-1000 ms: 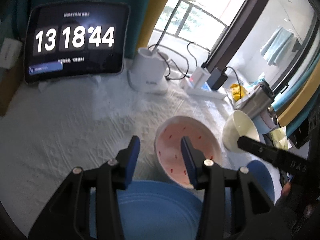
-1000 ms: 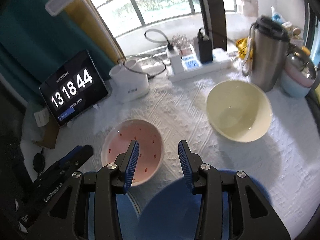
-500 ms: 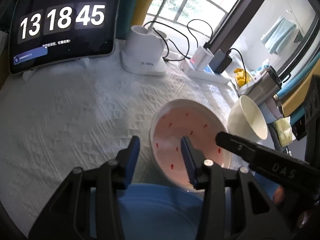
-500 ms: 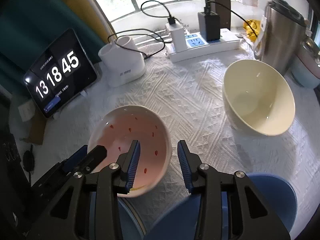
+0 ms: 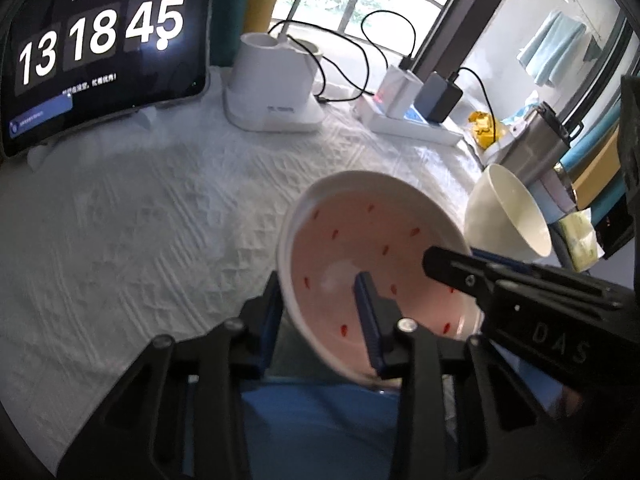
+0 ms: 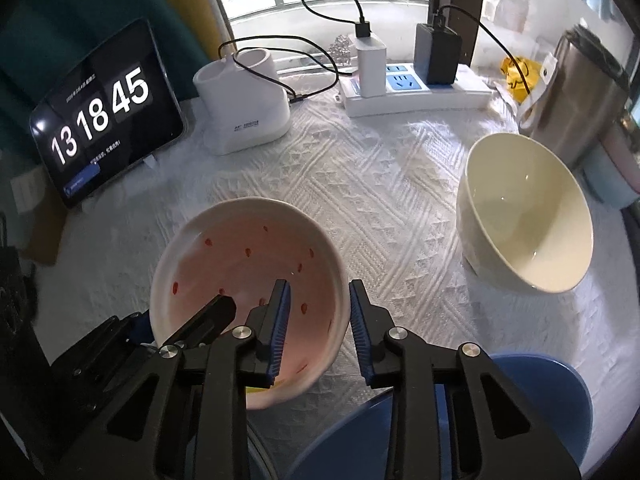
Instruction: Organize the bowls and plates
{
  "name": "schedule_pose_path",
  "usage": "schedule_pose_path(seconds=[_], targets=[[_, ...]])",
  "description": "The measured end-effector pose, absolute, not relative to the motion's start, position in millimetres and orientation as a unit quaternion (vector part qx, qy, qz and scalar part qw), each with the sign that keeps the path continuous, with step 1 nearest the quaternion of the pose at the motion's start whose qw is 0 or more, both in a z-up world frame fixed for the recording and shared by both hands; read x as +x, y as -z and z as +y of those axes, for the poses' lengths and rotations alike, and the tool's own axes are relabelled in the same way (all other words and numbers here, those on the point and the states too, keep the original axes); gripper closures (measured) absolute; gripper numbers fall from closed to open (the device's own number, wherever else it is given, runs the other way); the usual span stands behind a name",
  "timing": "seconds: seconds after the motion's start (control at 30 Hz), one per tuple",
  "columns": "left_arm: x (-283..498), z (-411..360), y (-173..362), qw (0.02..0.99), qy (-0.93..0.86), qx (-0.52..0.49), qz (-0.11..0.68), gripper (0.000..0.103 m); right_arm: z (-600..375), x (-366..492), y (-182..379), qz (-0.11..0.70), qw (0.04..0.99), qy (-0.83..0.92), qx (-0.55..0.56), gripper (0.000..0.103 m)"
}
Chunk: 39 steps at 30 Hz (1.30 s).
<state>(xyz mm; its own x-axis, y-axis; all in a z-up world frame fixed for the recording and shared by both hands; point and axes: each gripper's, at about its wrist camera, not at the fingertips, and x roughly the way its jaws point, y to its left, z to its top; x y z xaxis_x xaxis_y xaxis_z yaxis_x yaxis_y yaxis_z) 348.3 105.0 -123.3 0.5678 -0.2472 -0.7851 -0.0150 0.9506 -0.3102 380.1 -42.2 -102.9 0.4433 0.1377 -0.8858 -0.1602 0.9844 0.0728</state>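
Note:
A pink bowl [image 5: 360,248] [image 6: 248,256] with red flecks sits on the white cloth. My left gripper [image 5: 318,278] straddles its left rim, one finger outside the wall and one inside. My right gripper [image 6: 318,284] straddles the opposite rim the same way. Both sets of jaws are closing, and the pads do not visibly press on the wall. Each gripper's black fingers [image 5: 460,272] [image 6: 212,316] show in the other's view. A cream bowl [image 6: 528,232] [image 5: 508,216] stands empty to the right. One blue plate [image 5: 320,420] lies under my left gripper and another blue plate [image 6: 552,396] lies under my right.
A tablet clock [image 6: 104,120] leans at the back left. Beside it stand a white holder [image 6: 240,108] and a power strip [image 6: 416,88] with chargers and cables. A steel flask [image 6: 576,92] stands behind the cream bowl. The textured cloth [image 6: 380,200] lies bare between the bowls.
Both grippers have come down and forward onto the pink bowl. Their fingers now straddle its opposite rims, and both pairs of jaws stand narrower than before.

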Motion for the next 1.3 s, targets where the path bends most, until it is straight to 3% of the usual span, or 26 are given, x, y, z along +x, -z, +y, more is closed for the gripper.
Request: schedule_pose_path(seconds=[0.33, 1.3], targets=[[341.6, 109.5, 119.4, 0.878, 0.057, -0.149, 0.452, 0.069, -44.2, 374.3, 95.9, 0.493, 0.863, -0.105, -0.013, 0.080], [298.2, 80.2, 56.3, 0.904, 0.072, -0.125, 0.402, 0.069, -75.8, 321.3, 31.4, 0.411, 0.903, -0.126, 0.008, 0.080]])
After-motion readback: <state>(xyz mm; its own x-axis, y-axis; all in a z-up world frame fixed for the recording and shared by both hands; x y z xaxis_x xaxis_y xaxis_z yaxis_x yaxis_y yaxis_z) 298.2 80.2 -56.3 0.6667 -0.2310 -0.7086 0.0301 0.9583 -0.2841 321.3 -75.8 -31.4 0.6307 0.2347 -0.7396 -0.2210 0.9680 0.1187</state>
